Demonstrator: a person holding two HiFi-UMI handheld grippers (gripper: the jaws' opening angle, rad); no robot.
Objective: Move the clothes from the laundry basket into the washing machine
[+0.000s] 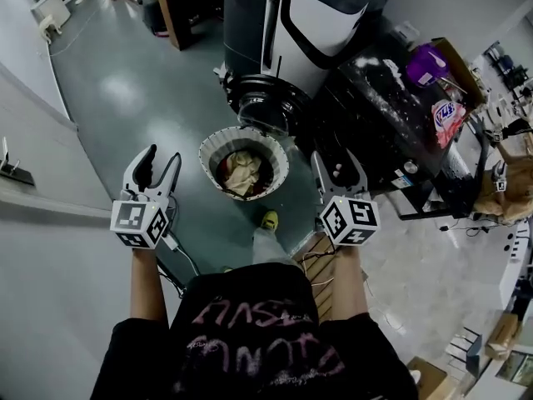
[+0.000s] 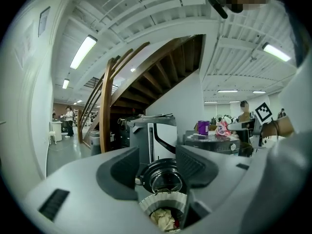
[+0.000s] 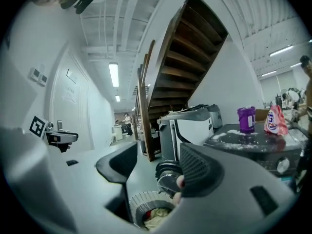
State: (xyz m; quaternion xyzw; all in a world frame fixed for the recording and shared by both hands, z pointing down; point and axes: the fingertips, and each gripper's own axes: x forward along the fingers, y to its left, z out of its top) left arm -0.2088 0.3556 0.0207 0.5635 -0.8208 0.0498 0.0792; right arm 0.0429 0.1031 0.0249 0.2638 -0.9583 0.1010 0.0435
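Observation:
A round white laundry basket (image 1: 218, 145) stands on the grey floor, holding cream and red clothes (image 1: 241, 173). Just behind it is the washing machine (image 1: 321, 19), its round door (image 1: 262, 100) swung open. My left gripper (image 1: 163, 162) hovers left of the basket and my right gripper (image 1: 337, 167) right of it, both open with nothing between the jaws. The left gripper view looks between the left gripper's (image 2: 157, 172) jaws at the basket (image 2: 163, 200) and the door (image 2: 163, 177). The right gripper view frames the basket (image 3: 146, 199) and washer (image 3: 190, 128) between the right gripper's (image 3: 158, 172) jaws.
A black counter (image 1: 375, 115) right of the washer carries a purple tub (image 1: 426, 63) and a snack bag (image 1: 448, 111). A wooden stair post (image 2: 106, 111) rises left of the machine. A yellow shoe (image 1: 269, 220) is near the basket. A white wall (image 1: 33, 223) runs along the left.

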